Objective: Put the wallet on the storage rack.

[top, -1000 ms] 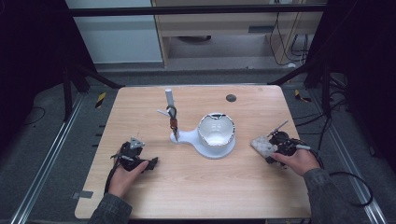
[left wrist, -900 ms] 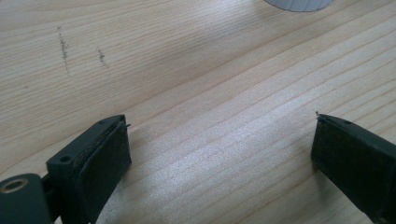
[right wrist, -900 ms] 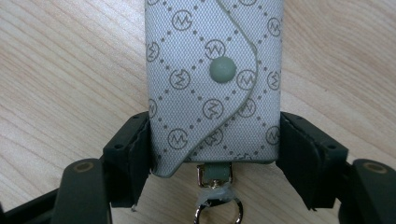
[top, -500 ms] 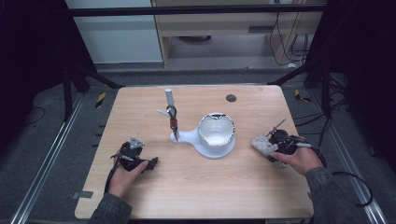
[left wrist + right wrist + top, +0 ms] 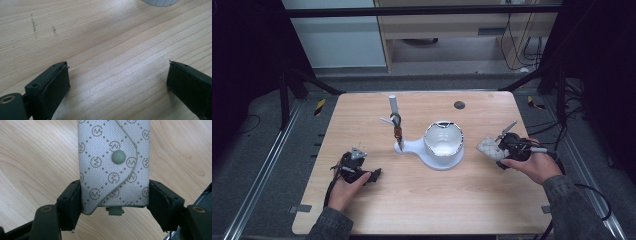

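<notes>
A white key pouch (image 5: 112,157) with a printed monogram pattern and a grey snap button is clamped between the black jaws of my right gripper (image 5: 115,195), which is shut on its lower sides. In the high view the right gripper (image 5: 499,150) holds the pouch (image 5: 488,146) a little above the table, to the right of the white bowl-shaped stand (image 5: 443,145). My left gripper (image 5: 364,170) rests low at the front left. Its jaws stand wide open over bare wood (image 5: 117,82) with nothing between them.
A white post (image 5: 393,106) rises from the stand's base, with a small brown item (image 5: 398,132) hanging on it. A dark disc (image 5: 459,105) lies near the table's far edge. The stand's white rim (image 5: 160,2) peeks in at the top of the left gripper view.
The right gripper has lifted the pouch a little off the table. The left hand has not moved.
</notes>
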`<move>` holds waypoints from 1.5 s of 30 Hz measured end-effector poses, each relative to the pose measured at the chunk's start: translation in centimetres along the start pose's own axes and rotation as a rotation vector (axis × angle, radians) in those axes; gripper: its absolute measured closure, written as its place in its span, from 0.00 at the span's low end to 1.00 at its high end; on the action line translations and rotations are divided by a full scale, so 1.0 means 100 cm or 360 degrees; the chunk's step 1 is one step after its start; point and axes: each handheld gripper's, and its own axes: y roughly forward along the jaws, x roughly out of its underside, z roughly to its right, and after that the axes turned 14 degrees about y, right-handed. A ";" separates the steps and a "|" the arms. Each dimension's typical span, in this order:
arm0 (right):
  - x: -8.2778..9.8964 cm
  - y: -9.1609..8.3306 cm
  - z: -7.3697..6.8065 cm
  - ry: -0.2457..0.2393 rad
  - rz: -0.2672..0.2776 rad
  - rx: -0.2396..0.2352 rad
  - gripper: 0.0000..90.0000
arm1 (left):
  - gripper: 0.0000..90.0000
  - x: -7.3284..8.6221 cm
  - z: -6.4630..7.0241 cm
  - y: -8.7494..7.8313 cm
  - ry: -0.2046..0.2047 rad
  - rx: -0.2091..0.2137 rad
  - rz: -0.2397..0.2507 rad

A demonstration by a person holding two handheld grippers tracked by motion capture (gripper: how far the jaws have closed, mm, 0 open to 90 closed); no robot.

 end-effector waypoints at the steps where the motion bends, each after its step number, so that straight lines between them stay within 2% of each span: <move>1: -0.003 -0.004 -0.002 -0.0013 0.0012 0.0006 0.35 | 0.04 0.000 0.000 0.000 -0.0002 0.0000 0.0001; 13: -0.017 -0.025 -0.011 -0.0090 0.0044 0.0020 0.35 | 0.04 0.000 0.000 0.000 -0.0002 -0.0001 0.0002; 21: -0.031 -0.040 -0.026 -0.0182 0.0095 0.0026 0.35 | 0.04 0.000 0.001 0.000 -0.0009 -0.0003 0.0009; 23: -0.033 -0.042 -0.027 -0.0182 0.0099 0.0025 0.35 | 0.04 0.000 0.001 0.000 -0.0011 -0.0004 0.0009; 25: -0.036 -0.045 -0.032 -0.0222 0.0113 0.0035 0.35 | 0.04 0.000 0.001 0.000 -0.0010 -0.0002 0.0007; 36: -0.046 -0.051 -0.047 -0.0327 0.0143 0.0070 0.36 | 0.04 0.000 0.002 0.000 -0.0012 -0.0008 0.0003; 45: -0.054 -0.048 -0.060 -0.0402 0.0153 0.0111 0.35 | 0.04 0.000 0.002 0.000 -0.0010 -0.0006 0.0001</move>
